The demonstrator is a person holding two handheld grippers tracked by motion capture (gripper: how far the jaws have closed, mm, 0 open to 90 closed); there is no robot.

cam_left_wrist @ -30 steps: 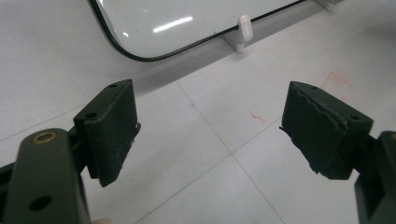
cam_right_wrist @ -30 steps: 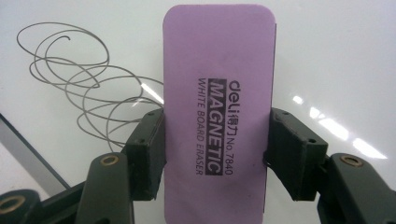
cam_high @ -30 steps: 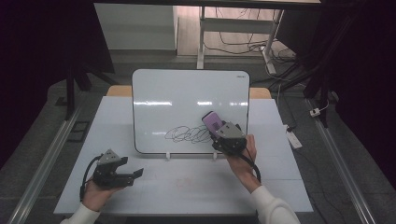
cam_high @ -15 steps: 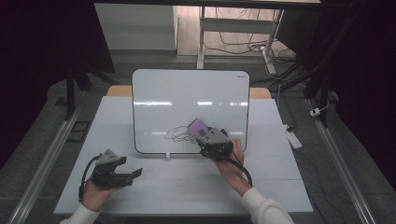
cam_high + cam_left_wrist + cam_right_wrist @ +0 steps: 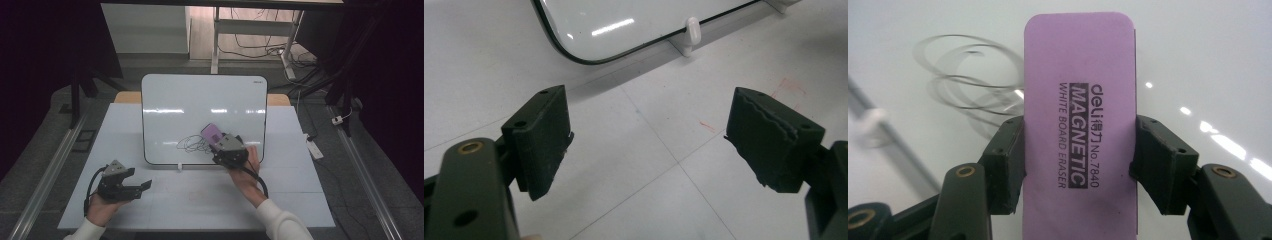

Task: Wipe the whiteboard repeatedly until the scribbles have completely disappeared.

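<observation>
Table: white table (image 5: 200,200) carrying an upright glossy whiteboard (image 5: 200,105) with black scribbles (image 5: 192,145).
Right hand-held gripper (image 5: 220,141): clenched on a purple rectangular magnetic eraser (image 5: 1080,125), against the board.
Left hand-held gripper (image 5: 142,186): released, near left.

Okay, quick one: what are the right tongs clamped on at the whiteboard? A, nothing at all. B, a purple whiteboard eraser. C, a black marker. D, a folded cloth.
B: the right tongs grip a purple whiteboard eraser by its long sides, held against the whiteboard beside the scribble.
</observation>
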